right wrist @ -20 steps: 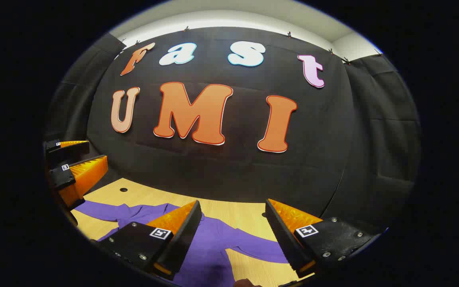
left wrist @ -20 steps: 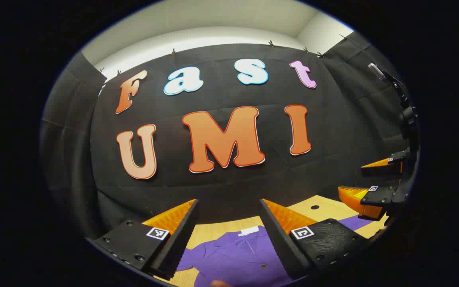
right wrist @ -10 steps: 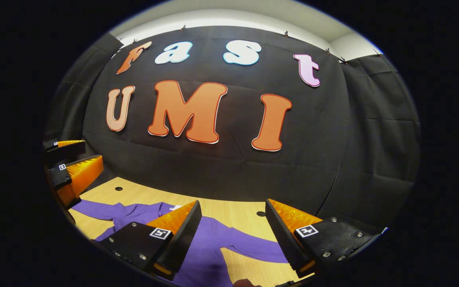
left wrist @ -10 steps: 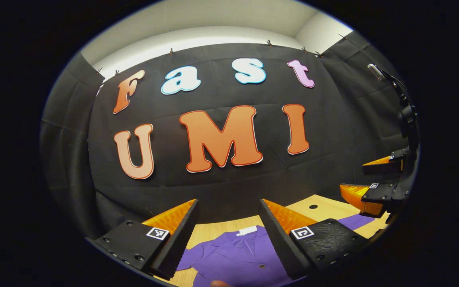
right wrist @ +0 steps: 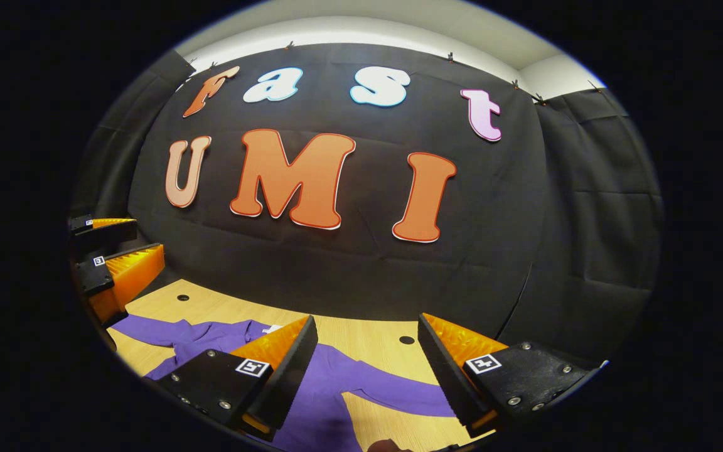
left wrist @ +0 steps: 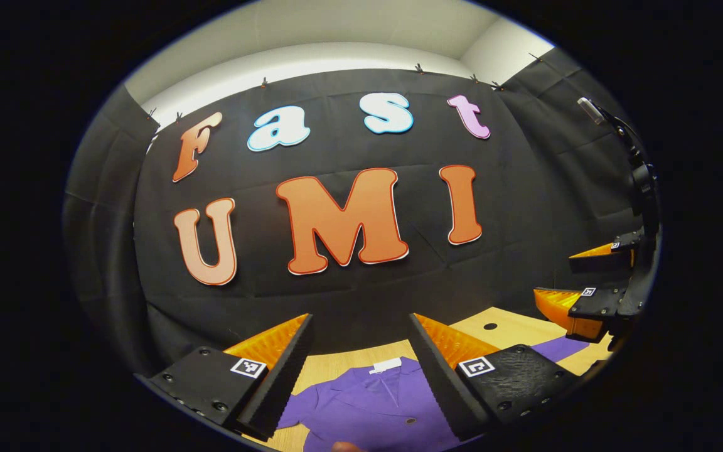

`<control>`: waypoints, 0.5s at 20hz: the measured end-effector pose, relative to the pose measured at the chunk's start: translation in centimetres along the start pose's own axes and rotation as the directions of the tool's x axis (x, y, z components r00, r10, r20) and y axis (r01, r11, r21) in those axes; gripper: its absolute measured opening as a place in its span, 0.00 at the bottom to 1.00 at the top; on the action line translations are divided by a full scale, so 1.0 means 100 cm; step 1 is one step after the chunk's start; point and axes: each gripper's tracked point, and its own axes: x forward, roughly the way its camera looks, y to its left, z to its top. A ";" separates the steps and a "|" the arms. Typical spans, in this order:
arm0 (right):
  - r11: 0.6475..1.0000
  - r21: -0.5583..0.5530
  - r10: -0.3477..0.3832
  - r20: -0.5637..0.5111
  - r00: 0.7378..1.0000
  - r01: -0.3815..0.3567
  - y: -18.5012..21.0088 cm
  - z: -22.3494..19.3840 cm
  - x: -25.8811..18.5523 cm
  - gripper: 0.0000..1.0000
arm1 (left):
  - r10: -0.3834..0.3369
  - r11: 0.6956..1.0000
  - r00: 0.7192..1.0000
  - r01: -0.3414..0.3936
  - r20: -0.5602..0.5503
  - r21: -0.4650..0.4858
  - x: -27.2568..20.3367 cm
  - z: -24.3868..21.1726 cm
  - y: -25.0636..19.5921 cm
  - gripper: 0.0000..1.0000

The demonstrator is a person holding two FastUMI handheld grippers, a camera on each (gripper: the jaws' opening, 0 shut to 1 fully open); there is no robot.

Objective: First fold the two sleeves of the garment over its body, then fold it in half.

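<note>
Black cloth walls the booth on all visible sides, with a pale wall strip above. Below it lies a light wooden desk (right wrist: pixel 361 336) with small dark holes in its top.

Garment: a purple garment (left wrist: pixel 368 408) lies flat on the desk, collar and white neck label toward the cloth wall. In the left gripper view it sits at 6 o'clock, between and below that gripper's fingers. One sleeve (right wrist: pixel 399 392) is spread out over the wood toward 5 o'clock in the right gripper view; the other sleeve (right wrist: pixel 148 328) reaches toward 8 o'clock. Neither sleeve lies over the body.

Left gripper (left wrist: pixel 359 323): jaws spread wide, nothing between them, held above the garment's collar area. It also appears at 9 o'clock in the right gripper view, above the far sleeve.

Right gripper (right wrist: pixel 368 324): jaws spread wide, nothing between them, held above the garment's body and the near sleeve. It also appears at 3 o'clock in the left gripper view, jaws apart.

No contact between either gripper and the cloth can be seen.
</note>
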 end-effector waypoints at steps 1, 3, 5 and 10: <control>1.000 0.003 -0.005 -0.004 1.000 0.005 -0.001 -0.002 -0.001 0.97 | -0.003 1.000 1.000 0.003 0.003 -0.002 0.000 0.000 -0.002 0.95; 1.000 0.000 -0.020 -0.011 1.000 0.020 -0.008 -0.005 -0.002 0.97 | -0.011 1.000 1.000 0.011 0.003 -0.004 -0.001 0.002 -0.005 0.96; 0.999 -0.003 -0.034 -0.019 0.999 0.034 -0.015 -0.008 -0.002 0.97 | -0.017 1.000 1.000 0.017 0.006 -0.001 -0.002 0.003 -0.007 0.95; 0.998 0.007 -0.067 -0.039 0.997 0.067 -0.030 -0.019 0.003 0.97 | 0.006 1.000 1.000 -0.006 0.009 0.006 -0.007 0.005 0.000 0.95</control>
